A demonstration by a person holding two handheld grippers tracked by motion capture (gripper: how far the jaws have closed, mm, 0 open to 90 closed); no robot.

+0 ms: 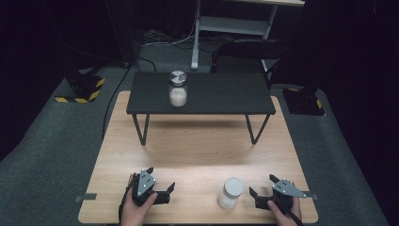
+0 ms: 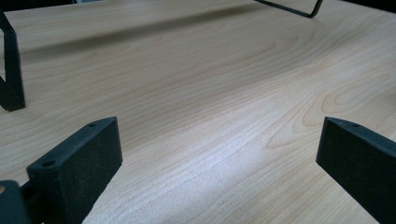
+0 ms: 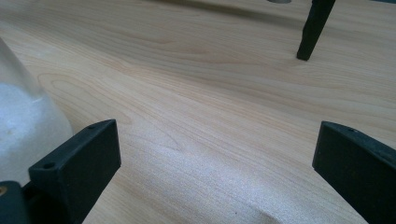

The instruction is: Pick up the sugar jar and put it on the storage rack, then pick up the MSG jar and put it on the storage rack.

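Hands rest low on table (image 1: 197,150), left gripper (image 1: 162,187) and right gripper (image 1: 261,186) splayed.

We hold the left claw (image 1: 161,180) near the front edge of the light wooden tabletop (image 1: 202,146), its jaws spread apart, and the right claw (image 1: 262,184) at the front right, jaws likewise apart. Just beside the right claw stands a clear jar with a white lid (image 1: 231,192), holding white powder. Farther back, a small black raised shelf on thin legs (image 1: 221,96) carries a glass jar with a silver metal lid (image 1: 178,88).
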